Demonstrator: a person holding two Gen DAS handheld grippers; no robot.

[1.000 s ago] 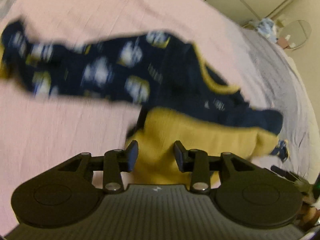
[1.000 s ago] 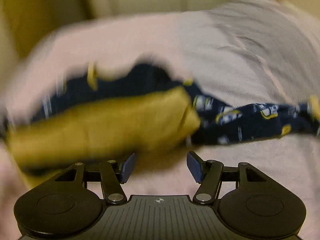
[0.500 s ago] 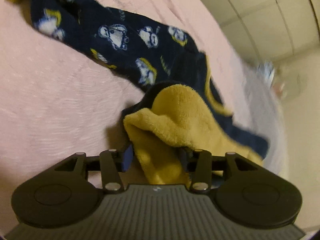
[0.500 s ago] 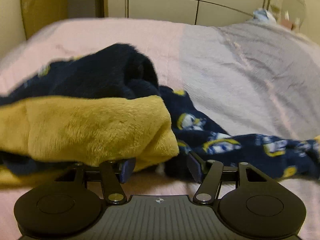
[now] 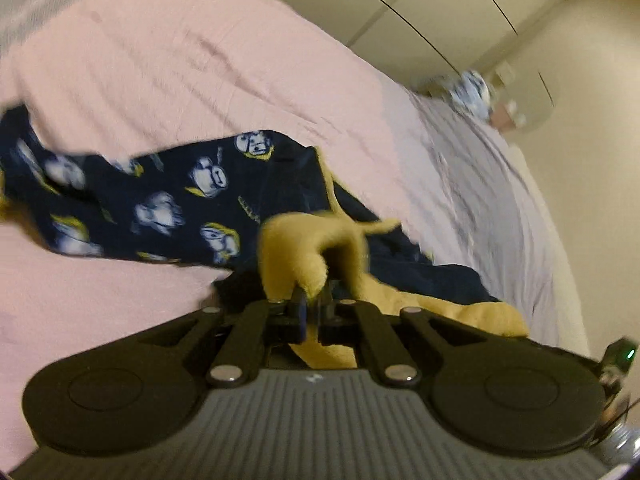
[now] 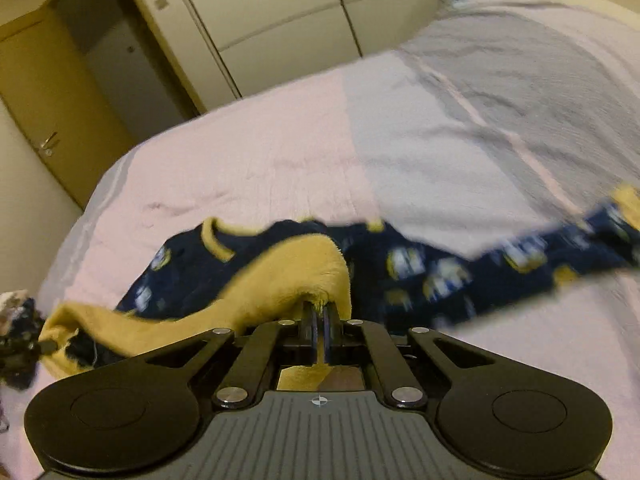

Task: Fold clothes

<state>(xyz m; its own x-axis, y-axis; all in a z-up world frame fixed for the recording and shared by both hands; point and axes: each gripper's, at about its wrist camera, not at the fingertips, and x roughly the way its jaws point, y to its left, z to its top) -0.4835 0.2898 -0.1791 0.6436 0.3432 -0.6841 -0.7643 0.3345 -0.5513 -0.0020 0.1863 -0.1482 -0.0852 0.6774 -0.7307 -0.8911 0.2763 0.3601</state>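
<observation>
Fleece top [image 5: 168,208] looks soft, light, floppy; both jaws pinching its yellow lining [image 6: 280,280] at the hem, so it'll sag btwn grips; hold corners wide over bed [image 6: 240,168].

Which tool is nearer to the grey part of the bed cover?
Right, probably. The right tool, shut on the yellow lining of the garment, has the grey part just ahead and to its right. The left tool, shut on the same lining, has it farther right, past the garment.

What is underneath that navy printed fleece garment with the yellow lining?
The navy printed fleece garment with yellow lining lies on a pink bedspread beside a grey section. Anything beneath the fabric itself is covered.
</observation>
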